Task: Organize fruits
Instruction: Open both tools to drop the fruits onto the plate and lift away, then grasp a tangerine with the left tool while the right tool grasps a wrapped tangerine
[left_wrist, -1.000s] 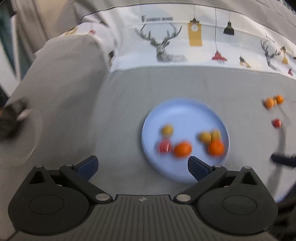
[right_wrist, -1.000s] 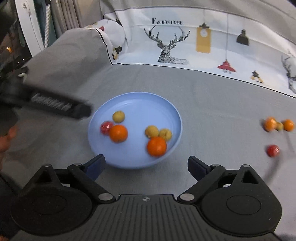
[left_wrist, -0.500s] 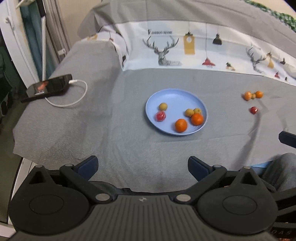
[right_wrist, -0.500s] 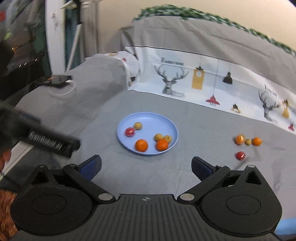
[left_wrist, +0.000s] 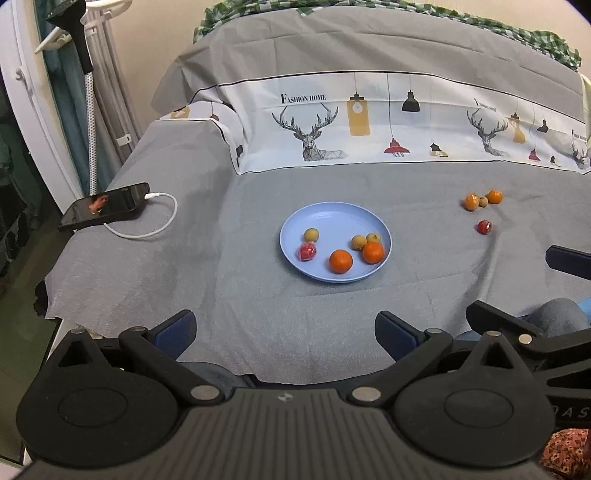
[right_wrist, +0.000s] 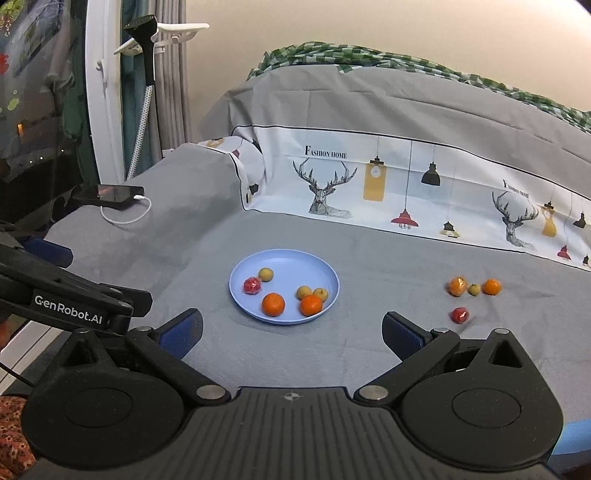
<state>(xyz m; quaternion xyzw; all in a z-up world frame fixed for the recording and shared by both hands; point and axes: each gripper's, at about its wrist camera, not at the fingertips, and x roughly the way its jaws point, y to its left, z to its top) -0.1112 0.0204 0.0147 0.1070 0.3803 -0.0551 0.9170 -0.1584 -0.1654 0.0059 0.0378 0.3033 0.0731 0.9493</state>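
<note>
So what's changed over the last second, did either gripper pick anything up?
No. Both the left gripper and the right gripper pulled up and back from the plate, open and empty. The six fruits on the plate and the four loose fruits on the cloth stayed put.

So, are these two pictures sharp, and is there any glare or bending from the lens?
Left wrist view: sharp, the plate and its fruit crisp; straight edges bow outward; the phone screen shows a reflection. Right wrist view: also sharp; the red fruit on the cloth looks slightly smeared; corners darken.
</note>
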